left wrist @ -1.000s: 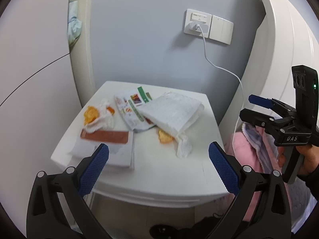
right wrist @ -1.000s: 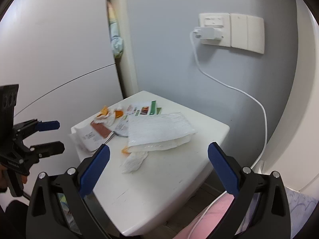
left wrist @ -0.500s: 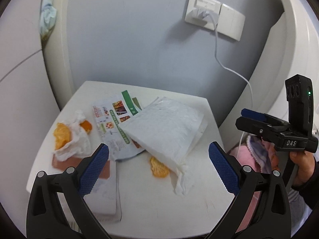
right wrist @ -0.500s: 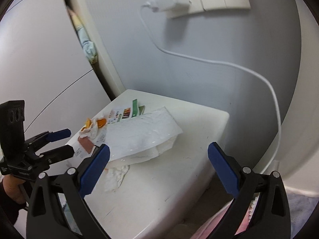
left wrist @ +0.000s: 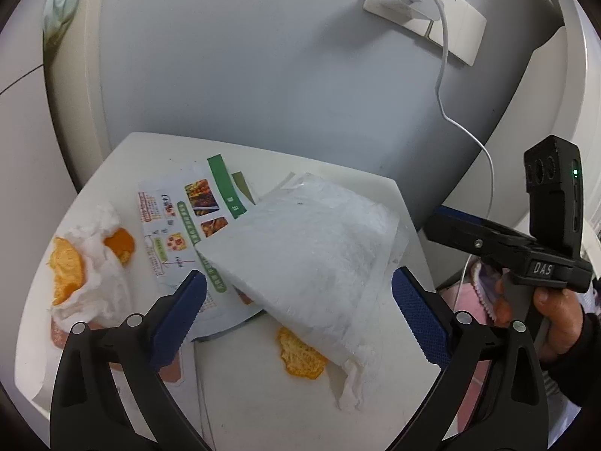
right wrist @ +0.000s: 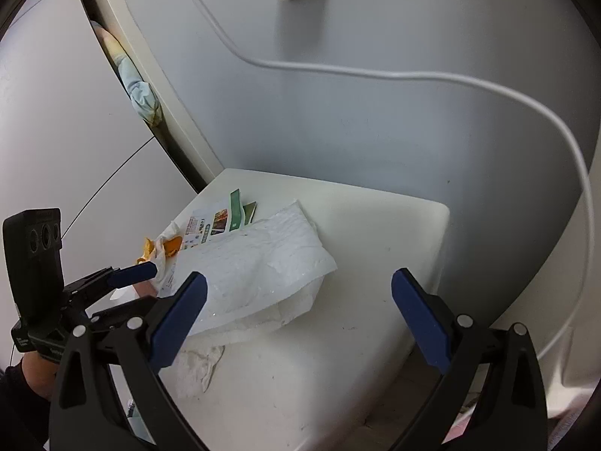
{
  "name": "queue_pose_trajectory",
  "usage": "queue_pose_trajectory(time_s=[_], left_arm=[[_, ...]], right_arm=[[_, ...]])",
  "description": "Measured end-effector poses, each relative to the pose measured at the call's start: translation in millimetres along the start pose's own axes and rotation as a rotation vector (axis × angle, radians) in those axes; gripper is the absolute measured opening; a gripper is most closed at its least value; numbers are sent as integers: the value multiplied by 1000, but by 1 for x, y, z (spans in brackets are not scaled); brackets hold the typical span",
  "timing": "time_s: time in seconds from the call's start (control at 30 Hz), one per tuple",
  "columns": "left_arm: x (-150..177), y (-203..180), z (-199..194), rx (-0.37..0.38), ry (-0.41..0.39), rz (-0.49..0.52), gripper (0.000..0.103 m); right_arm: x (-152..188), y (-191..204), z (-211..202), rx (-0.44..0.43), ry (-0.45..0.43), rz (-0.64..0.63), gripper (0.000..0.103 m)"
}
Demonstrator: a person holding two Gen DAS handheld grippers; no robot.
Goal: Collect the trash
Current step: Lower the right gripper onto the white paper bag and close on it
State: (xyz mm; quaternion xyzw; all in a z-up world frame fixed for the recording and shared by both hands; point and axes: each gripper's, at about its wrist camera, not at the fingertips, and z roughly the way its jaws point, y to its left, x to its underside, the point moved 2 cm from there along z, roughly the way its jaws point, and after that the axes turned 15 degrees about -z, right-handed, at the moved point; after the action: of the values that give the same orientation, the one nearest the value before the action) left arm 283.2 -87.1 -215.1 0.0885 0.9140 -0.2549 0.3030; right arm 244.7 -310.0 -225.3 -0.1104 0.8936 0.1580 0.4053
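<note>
Both fingers [left wrist: 417, 319] spread wide, empty; white bag [left wrist: 311, 255] covers leaflet [left wrist: 180, 221]; orange peel [left wrist: 300, 357] beside.

Right gripper [right wrist: 298, 314] open above white surface [right wrist: 375, 248], nothing between its fingers. White bag [right wrist: 259, 267] lies partly over leaflet [right wrist: 212, 225]. Orange peel [right wrist: 173, 243] on tissue. Left gripper [right wrist: 144, 287] open, near peel.

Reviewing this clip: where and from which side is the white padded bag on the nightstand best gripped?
Probably at the white padded bag's raised near corner, coming in low from the front with the left gripper. That end sits propped above the table, over the orange peel and tissue, so a finger could slip under it there.
</note>
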Motion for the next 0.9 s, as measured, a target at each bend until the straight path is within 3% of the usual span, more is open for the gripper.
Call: queue_pose_trajectory(time_s=[0.07,0.63,0.9], left_arm=[[0,2,4,6,7,-18,93],[-6,17,22,70,29,-106,86],[-5,23,31,76,43,-126,82]], right_arm=[[0,1,3,-10,8,9,80],[3,2,22,-32,47,54,74],[6,10,30,-50,66,48,56]])
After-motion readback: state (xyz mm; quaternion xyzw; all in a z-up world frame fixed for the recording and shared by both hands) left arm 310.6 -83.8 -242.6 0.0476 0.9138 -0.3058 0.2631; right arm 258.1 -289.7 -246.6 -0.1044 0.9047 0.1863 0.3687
